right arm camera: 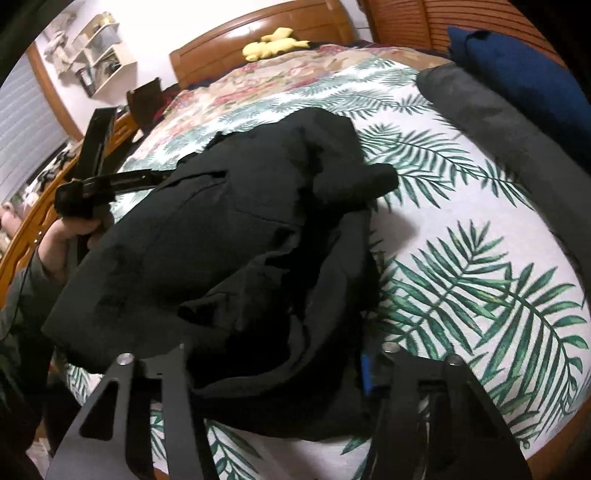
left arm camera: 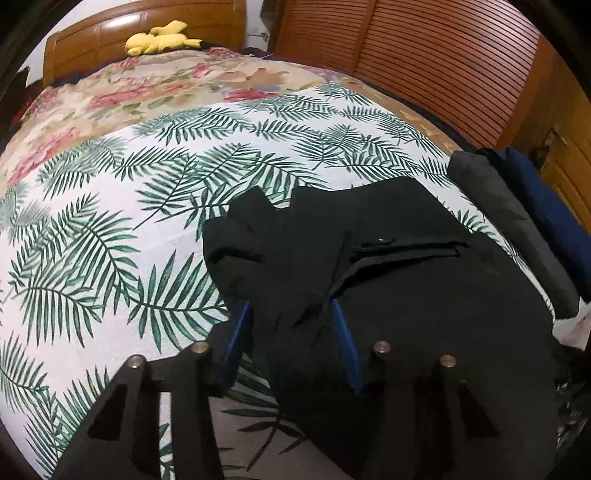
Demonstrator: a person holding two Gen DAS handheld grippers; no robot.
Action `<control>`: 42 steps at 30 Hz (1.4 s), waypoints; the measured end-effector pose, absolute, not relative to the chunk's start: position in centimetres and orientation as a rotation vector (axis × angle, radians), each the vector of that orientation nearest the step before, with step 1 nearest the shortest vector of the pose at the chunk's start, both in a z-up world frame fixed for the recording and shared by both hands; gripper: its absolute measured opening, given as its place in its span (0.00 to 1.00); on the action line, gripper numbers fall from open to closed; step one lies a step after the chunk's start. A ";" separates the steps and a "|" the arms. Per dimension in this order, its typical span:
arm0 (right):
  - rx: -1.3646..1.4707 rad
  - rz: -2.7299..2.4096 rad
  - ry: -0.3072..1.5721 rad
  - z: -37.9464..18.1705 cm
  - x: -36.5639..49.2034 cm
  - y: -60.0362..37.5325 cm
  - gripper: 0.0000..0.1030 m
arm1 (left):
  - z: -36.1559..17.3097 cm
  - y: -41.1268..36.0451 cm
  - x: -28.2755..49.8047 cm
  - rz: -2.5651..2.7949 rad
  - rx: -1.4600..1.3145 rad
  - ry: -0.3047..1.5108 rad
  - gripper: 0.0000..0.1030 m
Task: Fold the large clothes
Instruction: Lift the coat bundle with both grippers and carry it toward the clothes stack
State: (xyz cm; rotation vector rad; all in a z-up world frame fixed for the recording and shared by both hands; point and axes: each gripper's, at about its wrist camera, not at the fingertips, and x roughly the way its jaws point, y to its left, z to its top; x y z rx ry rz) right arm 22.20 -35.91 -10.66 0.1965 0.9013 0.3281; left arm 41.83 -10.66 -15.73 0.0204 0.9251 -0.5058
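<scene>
My black garment (left arm camera: pixel 388 266) lies bunched and half folded near the bed (left arm camera: pixel 110 229) edge. Left hand-held gripper (left arm camera: pixel 291 325) gapes around its cloth; right hand-held gripper (right arm camera: pixel 280 365) is buried, grip unclear. Flattening remains

Your surface here is bed (left arm camera: pixel 110 206), white cover with green palm-leaf print, floral spread (left arm camera: pixel 122 92) past it toward wooden headboard (left arm camera: pixel 107 33). Black garment (left arm camera: pixel 388 258) lies bunched on palm print right in front of your left gripper, draped over near edge. To its right, beside garment: folded grey piece (left arm camera: pixel 506 221), then folded navy piece (left arm camera: pixel 554 206) by bed edge. Yellow plush toy (left arm camera: pixel 159 37) far ahead at headboard.
</scene>
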 end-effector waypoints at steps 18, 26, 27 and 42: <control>0.083 0.311 0.669 -4.0 22.0 -37.8 0.15 | -10.3 -14.1 37.3 -0.425 0.180 0.761 0.09; -0.016 0.305 0.572 -0.6 22.1 -40.0 0.14 | -7.6 -17.7 36.3 -0.417 0.182 0.685 0.08; -0.023 0.304 0.560 -0.1 22.0 -40.3 0.14 | -6.7 -18.7 36.3 -0.416 0.182 0.667 0.08; -0.109 0.139 0.377 11.5 20.9 -53.1 0.14 | 6.9 -35.6 37.9 -0.541 0.112 0.448 0.08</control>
